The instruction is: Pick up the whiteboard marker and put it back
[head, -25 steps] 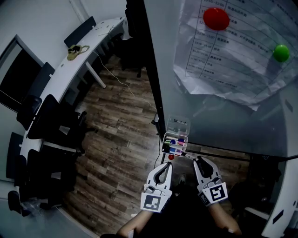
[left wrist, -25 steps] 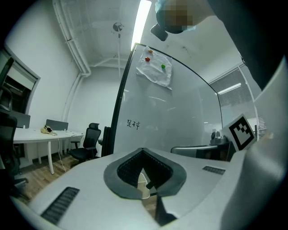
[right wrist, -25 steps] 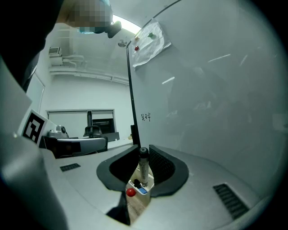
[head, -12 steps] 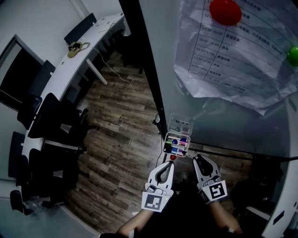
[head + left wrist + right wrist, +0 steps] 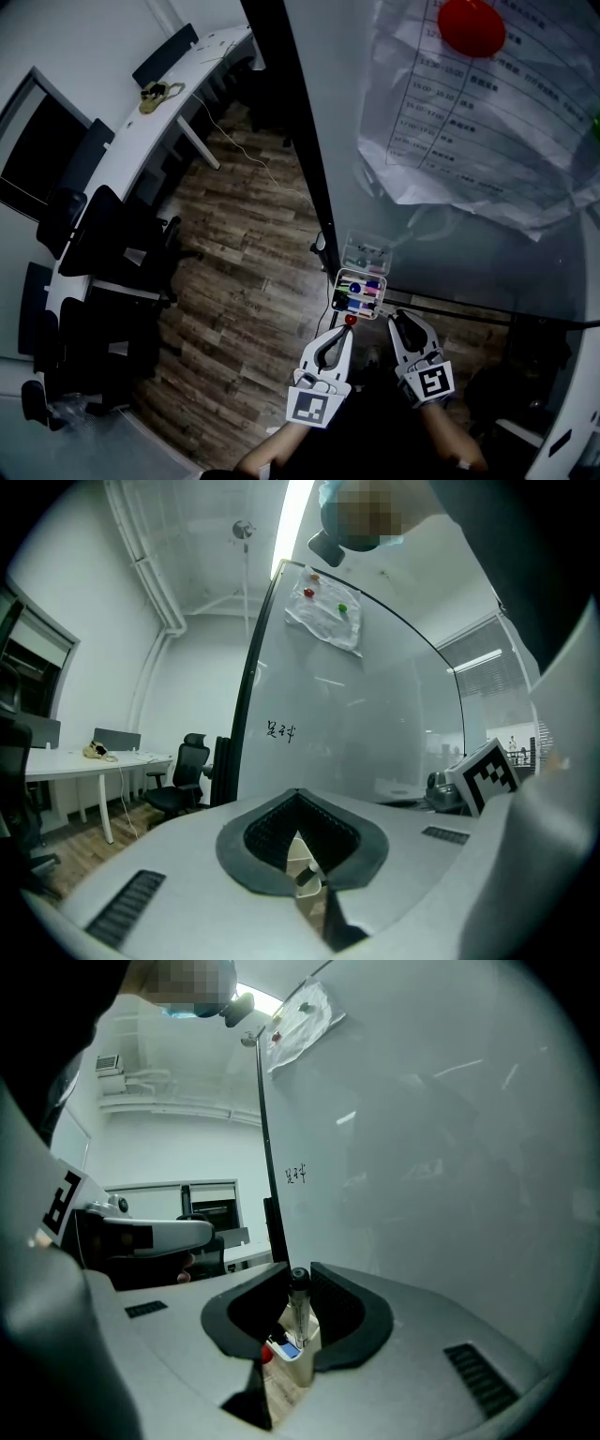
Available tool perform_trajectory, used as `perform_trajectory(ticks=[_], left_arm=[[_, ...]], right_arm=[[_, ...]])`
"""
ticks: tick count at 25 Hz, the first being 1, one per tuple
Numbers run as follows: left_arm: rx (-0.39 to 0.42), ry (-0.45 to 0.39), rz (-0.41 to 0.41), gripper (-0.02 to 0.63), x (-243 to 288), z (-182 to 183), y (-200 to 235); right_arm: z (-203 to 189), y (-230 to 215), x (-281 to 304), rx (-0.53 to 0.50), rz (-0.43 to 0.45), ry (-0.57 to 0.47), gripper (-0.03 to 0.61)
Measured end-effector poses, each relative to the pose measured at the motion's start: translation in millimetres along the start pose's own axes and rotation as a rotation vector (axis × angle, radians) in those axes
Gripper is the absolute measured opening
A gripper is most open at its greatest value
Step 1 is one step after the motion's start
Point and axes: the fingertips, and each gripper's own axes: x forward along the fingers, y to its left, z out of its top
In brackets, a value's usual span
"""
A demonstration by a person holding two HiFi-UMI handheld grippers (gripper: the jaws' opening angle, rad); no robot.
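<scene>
Right gripper [image 5: 299, 1274] clamped on whiteboard marker [image 5: 297, 1309] | left gripper [image 5: 298, 797] pinched shut, empty | marker stands crosswise to jaws, cap up, lower end just over pen tray [image 5: 292, 1366] | tray dead ahead, right hand nearer

The floor [image 5: 239, 281] is dark wood-look plank. A long white desk [image 5: 131, 159] runs along the white wall [image 5: 75, 47], with a yellowish item [image 5: 157, 92] lying on it and a thin cable [image 5: 251, 161] trailing across the floor near its leg. Black office chairs [image 5: 98, 239] stand at the desk, beside a dark pane [image 5: 28, 155]. A tall whiteboard [image 5: 333, 112] with a black edge carries crumpled printed sheets [image 5: 469, 131] under a red magnet [image 5: 472, 26]. Overhead, a bright light strip [image 5: 295, 513] and white pipes [image 5: 150, 574] run along the ceiling.
</scene>
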Motion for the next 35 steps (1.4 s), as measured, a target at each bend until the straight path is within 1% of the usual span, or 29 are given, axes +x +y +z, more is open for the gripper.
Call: perform_trajectory(ticks=[3,7,11,13,17,20,23,35], left_arm=[[0.0,0.002,0.003,0.008,1,-1,1],[-0.001,0.0,0.006,0.008,2,-1,1],[0.0,-0.002,0.006,0.008,3,0,0],[0.0,0.0,0.006,0.008,3,-1,0],[0.001,0.004,0.006,0.008,4,-2,0],[0.004,0.0,0.008,0.008,4,-1,0],[0.011,0.004,0.008,0.008,4,-2,0],[0.007,0.004,0.016,0.008,5,-1,2]], right_arm=[[-2,-1,3,0.01,0.001,-0.016,0.084],[-14,-2,4,-0.001,0.01,0.025,0.084],[-13,-3,8,-0.016,0.008,0.03,0.084],[-13,-4,10,-0.011,0.006,0.017,0.083],[-27,-6,11,0.006,0.006,0.054,0.084],[-23,-5,14,-0.001,0.009,0.038,0.084],[-21,-2,18,0.012,0.014,0.048,0.083],[-46,-2,25,-0.029,0.027,0.101,0.084]])
